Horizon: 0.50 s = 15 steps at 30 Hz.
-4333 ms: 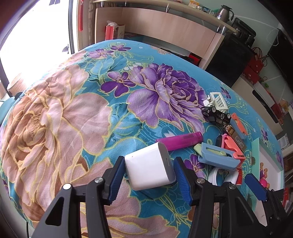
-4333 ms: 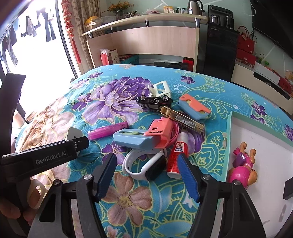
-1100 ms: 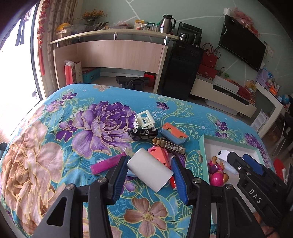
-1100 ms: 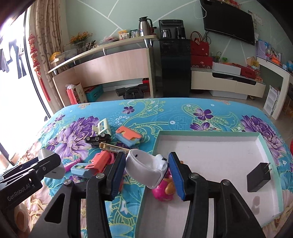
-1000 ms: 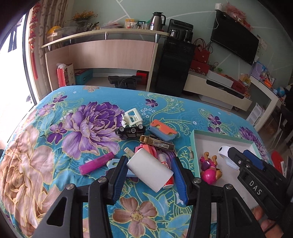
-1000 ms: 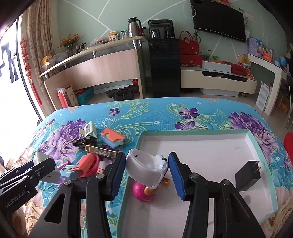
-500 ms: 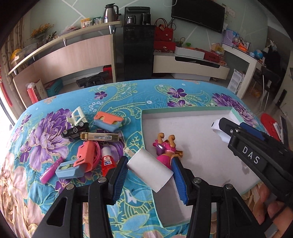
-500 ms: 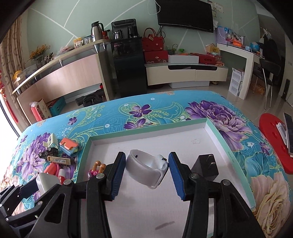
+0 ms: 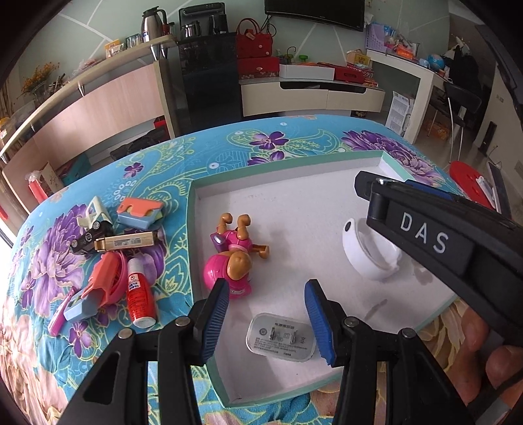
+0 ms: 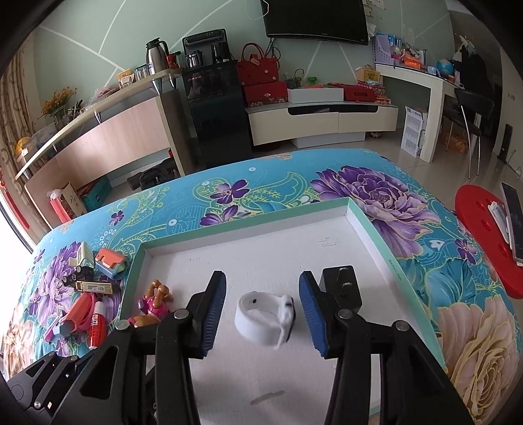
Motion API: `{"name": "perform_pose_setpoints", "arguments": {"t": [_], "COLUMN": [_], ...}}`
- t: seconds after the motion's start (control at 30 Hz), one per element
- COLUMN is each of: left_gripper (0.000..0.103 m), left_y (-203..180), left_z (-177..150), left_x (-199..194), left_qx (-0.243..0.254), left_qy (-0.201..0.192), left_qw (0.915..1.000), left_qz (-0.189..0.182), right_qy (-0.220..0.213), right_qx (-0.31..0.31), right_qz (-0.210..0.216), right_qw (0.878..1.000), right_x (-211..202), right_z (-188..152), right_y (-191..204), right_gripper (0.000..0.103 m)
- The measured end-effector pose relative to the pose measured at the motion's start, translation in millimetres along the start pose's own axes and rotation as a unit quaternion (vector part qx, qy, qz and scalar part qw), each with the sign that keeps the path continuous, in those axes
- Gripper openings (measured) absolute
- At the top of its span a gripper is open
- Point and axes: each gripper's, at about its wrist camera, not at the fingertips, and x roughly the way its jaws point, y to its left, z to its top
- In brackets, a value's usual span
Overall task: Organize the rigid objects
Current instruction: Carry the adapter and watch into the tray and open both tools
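My left gripper (image 9: 266, 310) hangs open over the white charger (image 9: 280, 337) lying free in the tray (image 9: 287, 161). My right gripper (image 10: 261, 309), jaws just narrowing, brackets the unclamped white wristband (image 10: 266, 315). Farther left, toys (image 9: 98, 225) crowd the blanket (image 9: 157, 163).

You faced a pale green wall (image 10: 98, 65) crossed by thin white lines, with a dark TV (image 10: 315, 19) mounted high. Below it ran a low white cabinet (image 10: 323, 122) carrying red boxes (image 10: 266, 93). A tall black cabinet (image 10: 215, 108) stood left of that, beside a long wooden counter (image 10: 108, 144) with a kettle (image 10: 154, 55) and yellow flowers (image 10: 57, 98). A white desk (image 10: 425, 85) and a chair (image 10: 470, 108) stood at the right. The floor (image 10: 441, 170) was pale tile. Daylight came from the left edge.
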Motion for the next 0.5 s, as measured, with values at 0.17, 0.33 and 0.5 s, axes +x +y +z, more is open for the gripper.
{"name": "perform_pose_setpoints", "arguments": {"t": [0.17, 0.33, 0.5], "left_gripper": [0.052, 0.052, 0.055], "left_y": [6, 6, 8], "left_z": [0, 2, 2], "left_x": [13, 20, 21], "left_qx": [-0.013, -0.011, -0.016], "left_qy": [0.01, 0.011, 0.013], "left_qw": [0.9998, 0.9997, 0.9996], "left_qz": [0.01, 0.02, 0.017], "right_qy": [0.01, 0.014, 0.018], "right_qx": [0.006, 0.006, 0.007], "right_qz": [0.003, 0.005, 0.007], "right_qw": [1.0, 1.0, 1.0], "right_x": [4, 6, 8], "right_z": [-1, -2, -3], "right_y": [-4, -5, -5], "right_gripper": [0.048, 0.048, 0.048]}}
